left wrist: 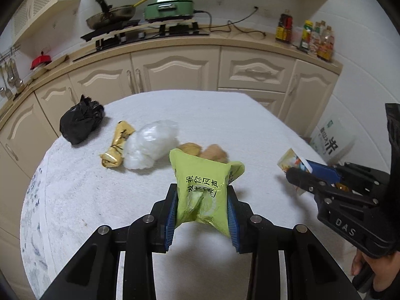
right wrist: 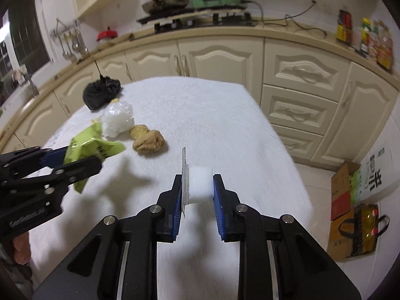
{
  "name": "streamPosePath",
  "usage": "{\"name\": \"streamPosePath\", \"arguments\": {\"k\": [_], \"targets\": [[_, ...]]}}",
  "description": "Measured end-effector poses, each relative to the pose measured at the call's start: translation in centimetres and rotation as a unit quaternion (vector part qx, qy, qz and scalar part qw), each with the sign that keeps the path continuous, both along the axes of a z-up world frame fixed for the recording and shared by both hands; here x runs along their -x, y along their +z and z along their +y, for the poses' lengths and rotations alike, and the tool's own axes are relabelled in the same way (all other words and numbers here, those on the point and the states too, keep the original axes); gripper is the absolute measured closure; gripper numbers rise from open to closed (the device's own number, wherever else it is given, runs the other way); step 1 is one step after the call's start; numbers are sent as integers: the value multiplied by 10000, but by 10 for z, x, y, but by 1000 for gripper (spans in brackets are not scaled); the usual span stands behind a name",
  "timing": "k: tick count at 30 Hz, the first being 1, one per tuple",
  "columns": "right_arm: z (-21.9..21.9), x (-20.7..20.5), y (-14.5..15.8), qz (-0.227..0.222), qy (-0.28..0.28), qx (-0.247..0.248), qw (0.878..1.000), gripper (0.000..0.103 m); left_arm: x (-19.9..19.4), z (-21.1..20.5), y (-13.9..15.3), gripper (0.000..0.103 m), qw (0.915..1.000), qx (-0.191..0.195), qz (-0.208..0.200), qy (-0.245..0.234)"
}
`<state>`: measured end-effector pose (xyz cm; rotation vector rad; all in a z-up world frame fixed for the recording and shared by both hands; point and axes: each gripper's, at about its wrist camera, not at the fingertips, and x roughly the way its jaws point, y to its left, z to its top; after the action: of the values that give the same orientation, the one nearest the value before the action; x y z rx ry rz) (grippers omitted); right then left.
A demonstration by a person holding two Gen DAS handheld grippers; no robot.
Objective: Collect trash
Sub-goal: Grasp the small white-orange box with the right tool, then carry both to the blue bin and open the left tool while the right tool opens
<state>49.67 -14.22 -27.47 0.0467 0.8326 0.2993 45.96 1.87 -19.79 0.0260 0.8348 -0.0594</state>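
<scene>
My left gripper is shut on a green snack wrapper and holds it above the white table. It also shows in the right wrist view with the green wrapper. My right gripper is shut on a small white packet; it shows at the right of the left wrist view. On the table lie a black bag, a gold wrapper, a crumpled white plastic bag and brown crumpled paper.
Cream kitchen cabinets and a counter with a stove, a pan and a green cooker run behind the table. Bottles stand at the counter's right. Cardboard boxes and bags sit on the floor right of the table.
</scene>
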Motion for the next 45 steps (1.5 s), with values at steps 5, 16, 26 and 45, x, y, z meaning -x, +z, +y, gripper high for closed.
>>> {"name": "streamPosePath", "arguments": {"k": [5, 16, 26, 45], "targets": [[-53, 58, 14, -333, -408, -396, 9978, 80, 15, -49, 6, 71, 9990, 11, -36, -439], [-213, 160, -11, -406, -1826, -884, 9784, 80, 11, -226, -19, 71, 9836, -99, 372, -1762], [-302, 184, -81, 43, -2571, -1192, 9590, 80, -33, -366, -91, 71, 9604, -819, 1030, -2456], [-343, 158, -153, 492, -2841, -1436, 9467, 79, -93, -433, -157, 31, 9590, -1275, 1070, -2293]]}}
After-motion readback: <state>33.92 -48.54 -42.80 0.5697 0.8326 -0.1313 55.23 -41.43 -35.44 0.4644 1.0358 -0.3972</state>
